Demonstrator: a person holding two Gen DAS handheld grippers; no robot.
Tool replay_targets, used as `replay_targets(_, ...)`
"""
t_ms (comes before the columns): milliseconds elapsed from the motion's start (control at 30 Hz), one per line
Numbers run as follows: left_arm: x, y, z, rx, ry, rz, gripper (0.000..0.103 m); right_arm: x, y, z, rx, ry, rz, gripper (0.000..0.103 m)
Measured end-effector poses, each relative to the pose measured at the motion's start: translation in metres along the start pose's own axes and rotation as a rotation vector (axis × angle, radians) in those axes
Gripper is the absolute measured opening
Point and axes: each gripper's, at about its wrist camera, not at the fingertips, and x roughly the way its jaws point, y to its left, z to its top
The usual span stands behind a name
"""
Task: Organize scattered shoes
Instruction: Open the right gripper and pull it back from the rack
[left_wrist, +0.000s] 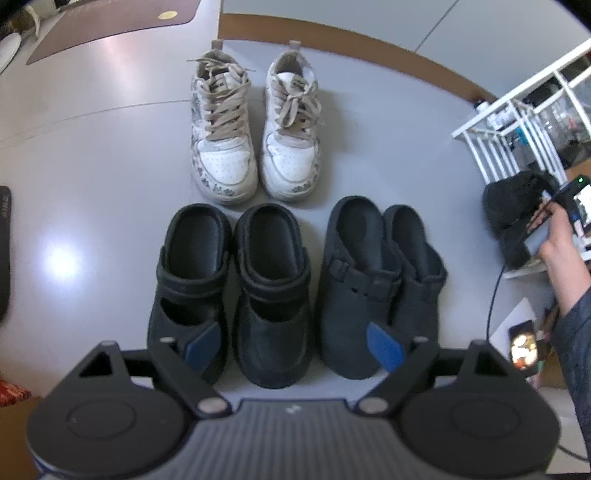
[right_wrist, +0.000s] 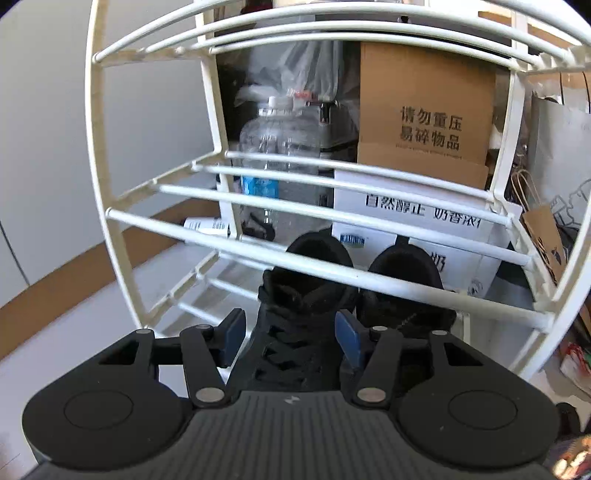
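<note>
In the left wrist view, a pair of white sneakers (left_wrist: 255, 125) stands on the grey floor, with a pair of black strap clogs (left_wrist: 229, 291) and a pair of dark buckle clogs (left_wrist: 376, 280) nearer to me. My left gripper (left_wrist: 293, 345) is open and empty above the clogs' toes. In the right wrist view, my right gripper (right_wrist: 290, 338) has its blue pads on both sides of a black laced sneaker (right_wrist: 299, 321) at the bottom tier of a white wire shoe rack (right_wrist: 332, 243). Its mate (right_wrist: 406, 291) sits beside it.
The rack (left_wrist: 517, 125) stands at the right of the left wrist view with the right hand (left_wrist: 557, 236) at it. Behind the rack are a cardboard box (right_wrist: 424, 107), a water bottle (right_wrist: 273, 155) and white cartons (right_wrist: 424, 221). A brown skirting board (left_wrist: 369, 51) runs behind the sneakers.
</note>
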Motion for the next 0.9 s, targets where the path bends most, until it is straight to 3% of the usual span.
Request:
replay_targets(67,-0.007,-0.002,-0.002,0.006,-0.011,-0.001,0.092,-0.006,0.002,0.000,-0.017,0.042,-0.007,0.059)
replay_targets(233,-0.018,-0.006,-0.012,0.045,-0.022,-0.014,0.093,-0.029,0.005,-0.007,-0.148,0.242,0.135,0.063)
replay_targets(400,-0.026,-0.006,-0.019,0.058,-0.034,0.013,0.094,-0.057,-0.009,0.000,-0.147,0.349,0.184,0.063)
replay_targets(733,-0.049,-0.021,-0.031,0.074,-0.105,0.026,0.095,-0.139,-0.031,0.036,-0.116,0.307,0.253,0.063)
replay_targets(900,-0.056,-0.024,-0.038,0.079,-0.100,-0.003,0.095,-0.193,-0.029,0.038,-0.230,0.273,0.300,0.064)
